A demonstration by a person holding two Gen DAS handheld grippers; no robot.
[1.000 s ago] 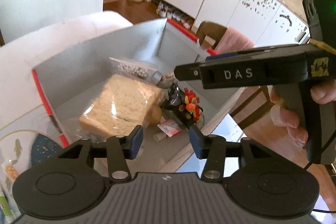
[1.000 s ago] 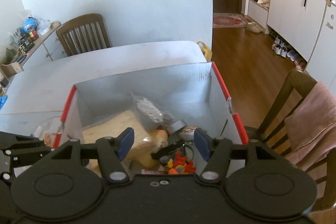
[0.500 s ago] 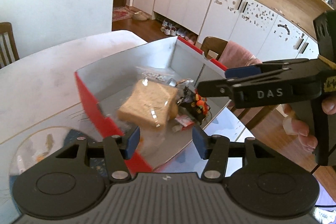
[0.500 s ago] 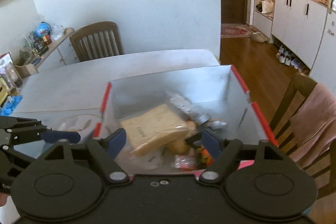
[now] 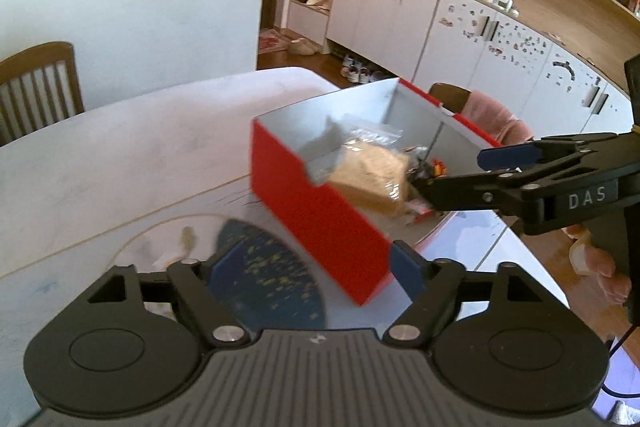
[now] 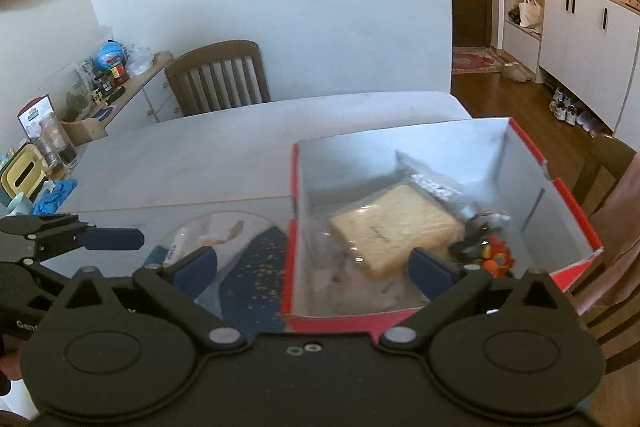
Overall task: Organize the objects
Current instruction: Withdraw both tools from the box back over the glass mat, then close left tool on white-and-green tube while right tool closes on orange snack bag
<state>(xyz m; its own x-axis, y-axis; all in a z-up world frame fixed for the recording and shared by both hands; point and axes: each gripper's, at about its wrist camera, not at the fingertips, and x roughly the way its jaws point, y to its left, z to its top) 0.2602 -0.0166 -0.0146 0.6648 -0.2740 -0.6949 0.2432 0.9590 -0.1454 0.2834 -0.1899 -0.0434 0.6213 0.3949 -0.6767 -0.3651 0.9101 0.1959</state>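
While parked at table edge, red box could tip or slide off if bumped by either tool, a judgement only. Left gripper spread apart, empty, above blue patterned mat. Right gripper spread apart, empty, over box's near rim. Inside box: bagged bread, clear bead packet, dark toy with orange bits, small wrappers. Motion blur throughout.

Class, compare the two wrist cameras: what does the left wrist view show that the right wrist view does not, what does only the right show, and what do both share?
Only the left wrist view shows the hand gripping the right gripper, and the sticker-dotted cabinets.

Only the right wrist view shows the cluttered sideboard and blue gloves.

Both show the red box holding wrapped bread, the table, and both open grippers; the left gripper holds nothing.
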